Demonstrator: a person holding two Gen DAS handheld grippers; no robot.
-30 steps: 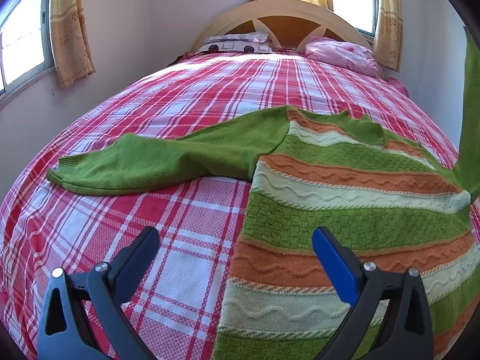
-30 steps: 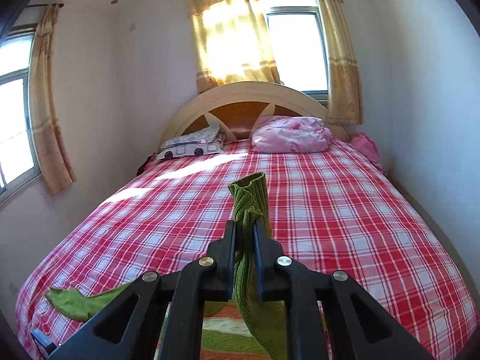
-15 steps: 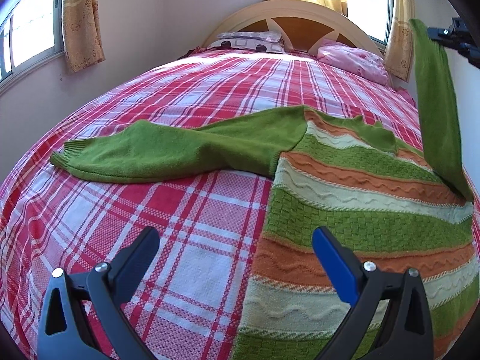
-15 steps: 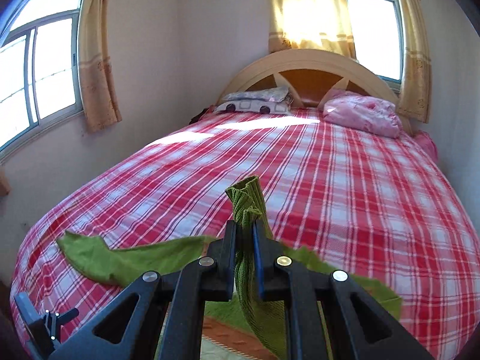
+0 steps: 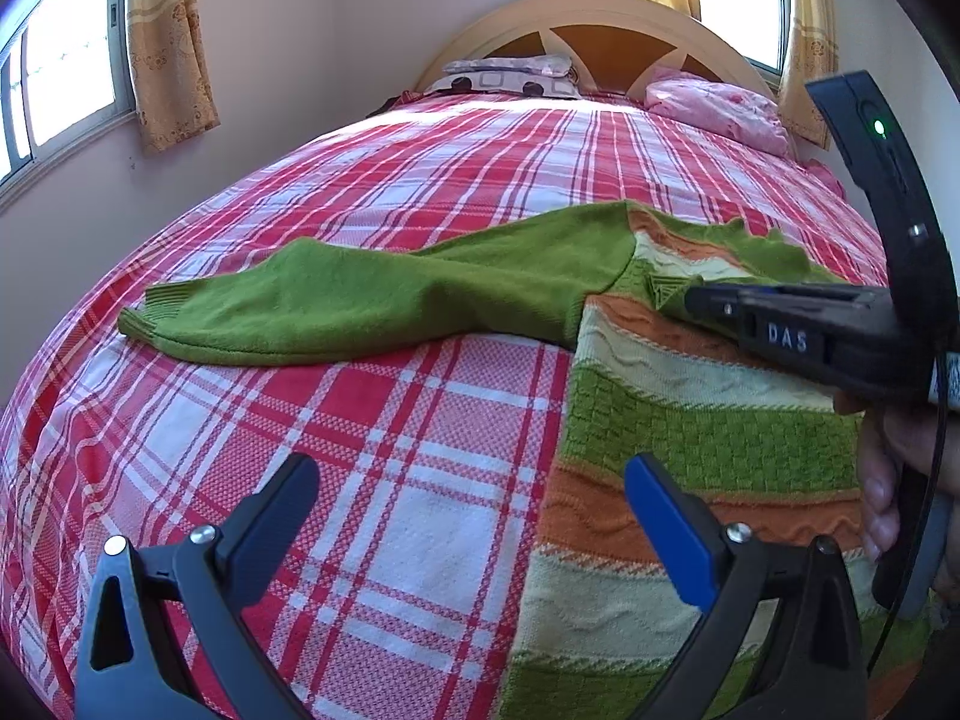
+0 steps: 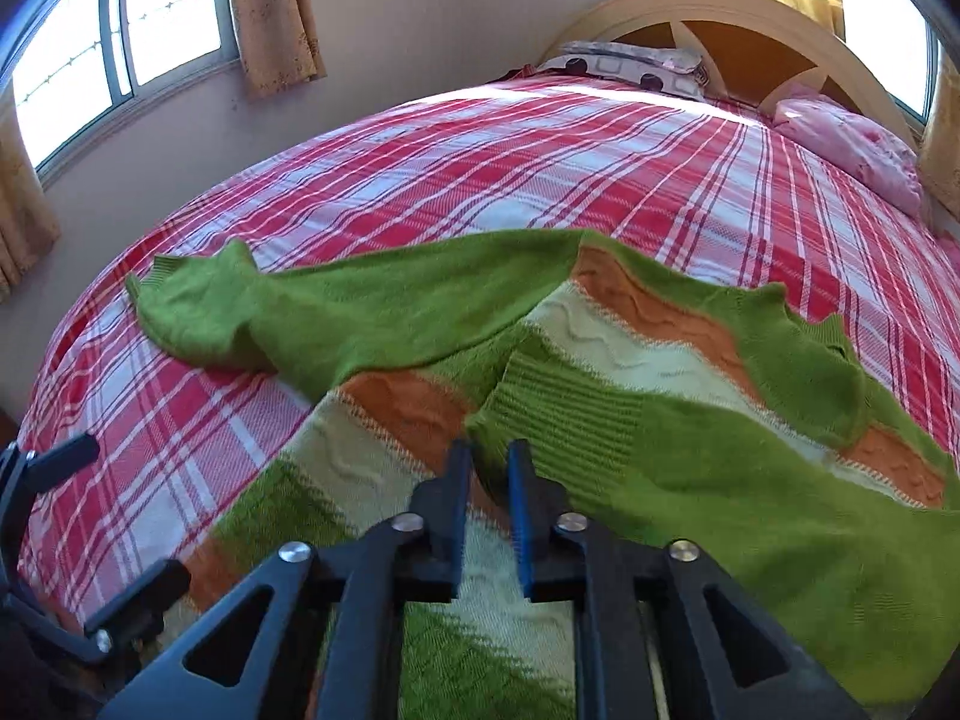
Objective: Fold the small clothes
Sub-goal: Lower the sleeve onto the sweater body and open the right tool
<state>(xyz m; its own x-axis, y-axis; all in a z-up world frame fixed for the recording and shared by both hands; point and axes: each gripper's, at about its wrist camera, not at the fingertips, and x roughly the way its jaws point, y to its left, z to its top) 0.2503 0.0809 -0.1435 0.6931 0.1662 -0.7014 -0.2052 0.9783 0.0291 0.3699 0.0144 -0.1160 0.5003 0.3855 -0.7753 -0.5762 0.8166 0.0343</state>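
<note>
Green, orange and cream striped knit sweater: flat on the red plaid bed. Your right gripper fingers have just been opening, cuff released; your left gripper fingers gape empty.

Sweater on bed, pillows behind

- I see a bed with a red-and-white plaid bedspread filling most of both views.
- At its far end stands an arched wooden headboard.
- A grey patterned pillow and a pink pillow lie side by side against it.
- Yellow curtains hang beside bright windows.
</note>
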